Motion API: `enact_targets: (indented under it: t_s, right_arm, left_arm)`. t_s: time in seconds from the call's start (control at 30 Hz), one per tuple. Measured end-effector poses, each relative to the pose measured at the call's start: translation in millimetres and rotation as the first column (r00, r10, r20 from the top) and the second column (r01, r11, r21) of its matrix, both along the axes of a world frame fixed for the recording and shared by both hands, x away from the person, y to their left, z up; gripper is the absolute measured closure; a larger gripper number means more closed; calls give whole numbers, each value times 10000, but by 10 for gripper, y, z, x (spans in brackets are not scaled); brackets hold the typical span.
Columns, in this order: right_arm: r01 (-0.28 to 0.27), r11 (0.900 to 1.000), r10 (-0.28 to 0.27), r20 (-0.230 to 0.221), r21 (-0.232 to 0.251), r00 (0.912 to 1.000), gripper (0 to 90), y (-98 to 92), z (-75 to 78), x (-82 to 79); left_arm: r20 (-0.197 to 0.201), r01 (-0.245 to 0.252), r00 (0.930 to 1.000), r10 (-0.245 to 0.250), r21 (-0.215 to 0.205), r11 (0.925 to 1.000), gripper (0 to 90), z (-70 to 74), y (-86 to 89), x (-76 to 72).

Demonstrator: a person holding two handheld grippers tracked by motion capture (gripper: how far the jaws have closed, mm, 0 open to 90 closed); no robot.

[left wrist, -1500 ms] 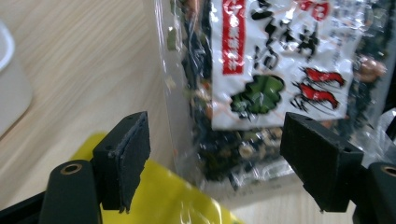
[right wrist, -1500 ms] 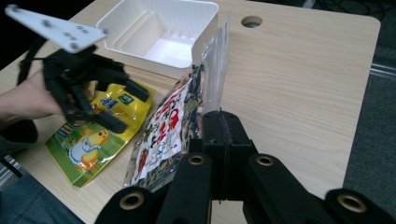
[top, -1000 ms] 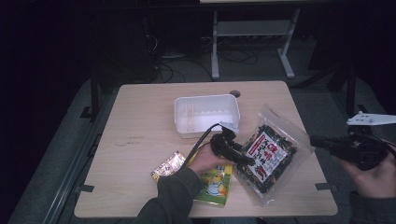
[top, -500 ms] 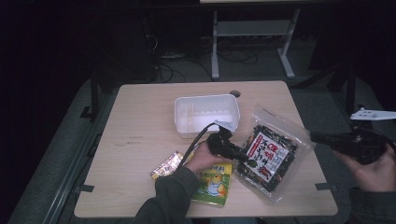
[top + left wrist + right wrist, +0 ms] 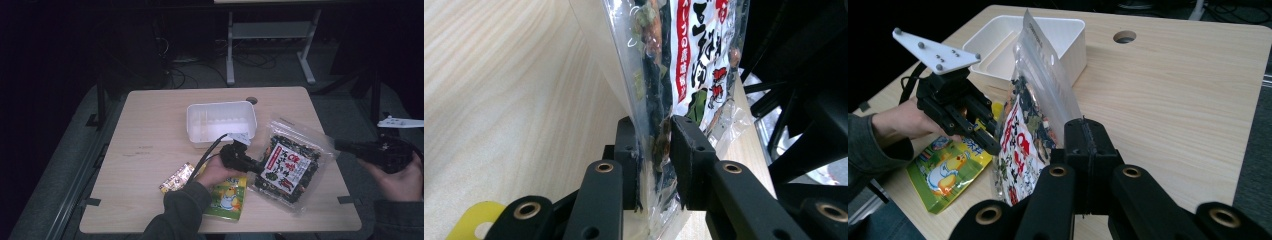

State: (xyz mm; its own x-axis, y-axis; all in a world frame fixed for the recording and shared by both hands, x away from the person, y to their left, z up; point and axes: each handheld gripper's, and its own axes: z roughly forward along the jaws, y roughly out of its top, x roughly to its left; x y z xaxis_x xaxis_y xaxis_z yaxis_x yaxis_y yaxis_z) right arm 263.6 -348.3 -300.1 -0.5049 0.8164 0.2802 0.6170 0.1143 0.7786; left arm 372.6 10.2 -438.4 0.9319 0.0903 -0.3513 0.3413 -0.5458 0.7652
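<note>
My left claw (image 5: 655,150) has just been closing, and its two black pads now pinch the edge of the clear snack bag (image 5: 290,165) — in the left claw's own view the plastic and a bit of the dark contents sit squeezed between them. The bag, with its red and white label, lies at the right side of the surface (image 5: 150,125), near edge, just right of my left hand (image 5: 215,172). In the right claw's view the bag (image 5: 1033,115) stands tilted up on its edge, its top pointing toward the far side.

My right claw (image 5: 1087,145) is clenched with nothing between its jaws; in the high view it (image 5: 345,146) hangs off the right edge of the surface, apart from the bag.

A white tub (image 5: 221,122) sits at the middle of the surface, just beyond my left claw. A yellow-green packet with a duck on it (image 5: 227,197) lies partly under my left hand, close to the near edge, and a small gold wrapper (image 5: 176,178) rests to its left.
</note>
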Motion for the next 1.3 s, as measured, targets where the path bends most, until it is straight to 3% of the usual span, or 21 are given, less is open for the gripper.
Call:
enact_targets:
  t_s: [0.03, 0.33, 0.47, 0.5, 0.6, 0.77, 0.97, 1.1, 1.27, 1.3]
  right_arm:
    - [25, 10000, -25, 2, 38, 10000, 890, -15, -15, 4]
    - [92, 9975, -92, 2, 706, 10000, 876, -165, -158, 51]
    - [-197, 9926, 199, -4, 1199, 9998, 788, -198, -202, 79]
    - [-425, 9903, 438, -70, 1326, 9990, 695, -183, -255, 105]
    - [-602, 9903, 628, -169, 1250, 9979, 670, -149, -325, 133]
    - [-1132, 9841, 1212, -512, 1368, 9913, 609, -46, -585, 202]
    - [-1328, 9787, 1446, -663, 1567, 9873, 613, -1, -726, 217]
    - [-1523, 9773, 1647, -761, 1472, 9834, 678, 91, -806, 239]
    - [-1712, 9689, 1859, -686, 1787, 9802, 736, 93, -772, 238]
    - [-1921, 9620, 2077, -632, 1939, 9762, 760, 102, -730, 222]
  left_arm:
    - [157, -23, 9999, 23, 2, 10000, 757, 3, 2, -9]
    - [255, 41, 9997, -40, -53, 10000, 794, 1, 8, -31]
    - [420, 9, 9991, -1, -181, 9998, 796, 0, 14, -56]
    - [463, -15, 9989, 26, -241, 9997, 799, -2, 6, -64]
    - [451, -61, 9990, 75, -295, 9995, 800, -6, 1, -67]
    - [479, -128, 9987, 144, -337, 9993, 801, -19, 4, -65]
    - [406, -201, 9989, 218, -415, 9989, 801, -34, 5, -64]
    - [410, -256, 9988, 273, -409, 9988, 800, -37, 14, -66]
    - [407, -288, 9987, 306, -430, 9987, 797, -28, 42, -65]
    - [451, -283, 9985, 302, -427, 9987, 782, -17, 57, -65]
